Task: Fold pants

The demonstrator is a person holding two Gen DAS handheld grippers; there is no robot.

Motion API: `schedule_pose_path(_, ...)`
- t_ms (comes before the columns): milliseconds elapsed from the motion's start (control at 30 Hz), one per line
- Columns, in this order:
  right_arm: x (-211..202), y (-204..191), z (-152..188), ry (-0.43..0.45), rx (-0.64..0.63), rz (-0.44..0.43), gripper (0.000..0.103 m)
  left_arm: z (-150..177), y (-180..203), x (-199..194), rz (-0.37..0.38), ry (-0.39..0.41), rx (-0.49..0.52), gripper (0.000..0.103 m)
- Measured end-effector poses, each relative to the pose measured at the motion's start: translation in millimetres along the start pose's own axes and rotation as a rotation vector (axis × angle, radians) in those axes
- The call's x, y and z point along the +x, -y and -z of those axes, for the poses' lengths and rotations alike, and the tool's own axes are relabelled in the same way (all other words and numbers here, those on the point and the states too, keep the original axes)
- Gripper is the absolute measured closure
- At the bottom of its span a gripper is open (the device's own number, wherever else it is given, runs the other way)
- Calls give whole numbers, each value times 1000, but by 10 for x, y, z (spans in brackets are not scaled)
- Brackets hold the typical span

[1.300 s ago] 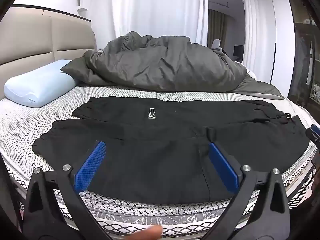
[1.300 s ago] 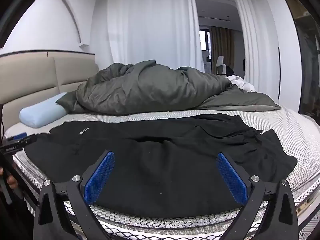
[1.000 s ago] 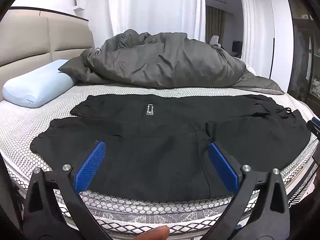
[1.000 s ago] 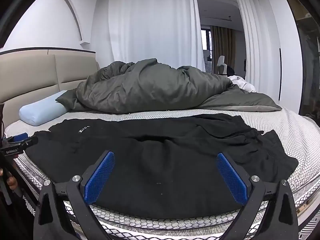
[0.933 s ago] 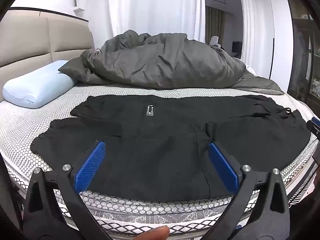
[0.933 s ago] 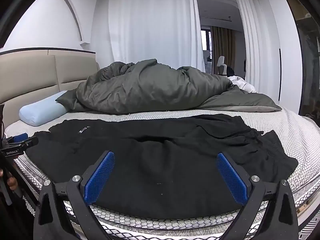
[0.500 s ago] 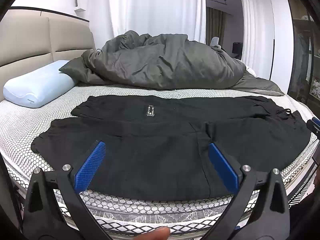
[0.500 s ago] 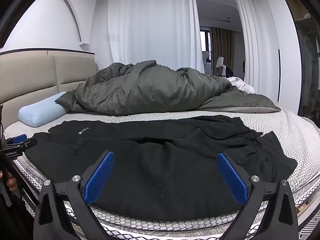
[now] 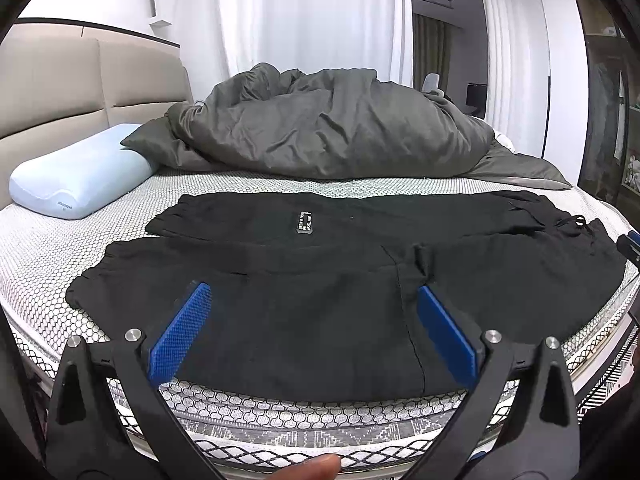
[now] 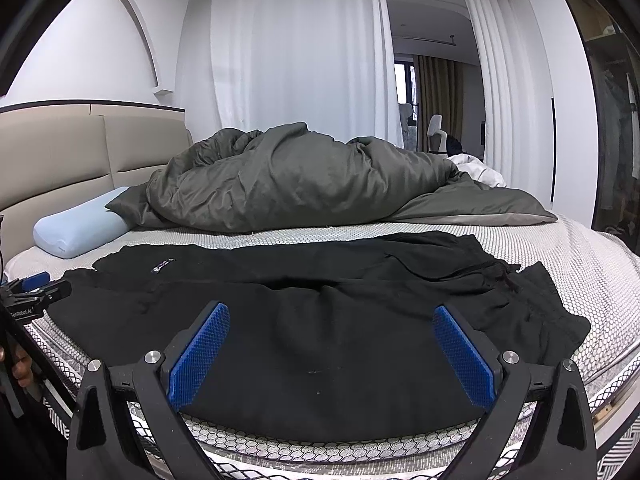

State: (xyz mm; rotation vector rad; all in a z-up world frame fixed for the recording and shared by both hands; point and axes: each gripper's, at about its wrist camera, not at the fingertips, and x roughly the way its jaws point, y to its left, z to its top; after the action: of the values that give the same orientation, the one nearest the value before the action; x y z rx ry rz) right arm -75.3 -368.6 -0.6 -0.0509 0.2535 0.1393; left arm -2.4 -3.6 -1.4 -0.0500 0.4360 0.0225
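Black pants (image 9: 320, 292) lie spread flat across the near half of the bed, legs to the left, waist with drawstring (image 9: 568, 224) to the right. A small label (image 9: 305, 223) shows on the far leg. They also show in the right wrist view (image 10: 320, 320). My left gripper (image 9: 314, 328) is open and empty, hovering at the bed's near edge over the near leg. My right gripper (image 10: 332, 344) is open and empty, at the near edge toward the waist side. Each gripper's tip shows at the other view's edge (image 10: 36, 292).
A bunched dark grey duvet (image 9: 332, 136) lies across the far half of the bed. A light blue pillow (image 9: 76, 172) rests at the far left by the beige headboard (image 9: 80, 80). The patterned mattress (image 9: 40, 248) edge runs just below the grippers. White curtains hang behind.
Both grippers have drifted slightly, so the views shifted a little. The pants have not moved and both grippers stay open.
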Motion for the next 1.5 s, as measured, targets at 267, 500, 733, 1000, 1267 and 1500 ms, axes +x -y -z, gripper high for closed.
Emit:
schedule_pose_path(267,10,3,3,0,0,1,0,-1,-17,-5,0,3,0,1)
schedule_pose_path(500,9,15,1,6,1,5,0,4,-15,15,-13,-1,8,1)
schedule_pose_path(733,20,9,1,7,-10,7,0,-22,-99,10,-11,4,-30,1)
schedule_pose_path(1000,30,13,14,6,0,8,0,0,-160,64,-30,1,-34,1)
schedule_pose_path(1267,37,-1,14,6,-6,8,0,30,-187,80,-36,1,-49,1)
schedule_pose_path(1500,-12,24,4,22,3,16,0,53,-262,104,-40,24,-76,1)
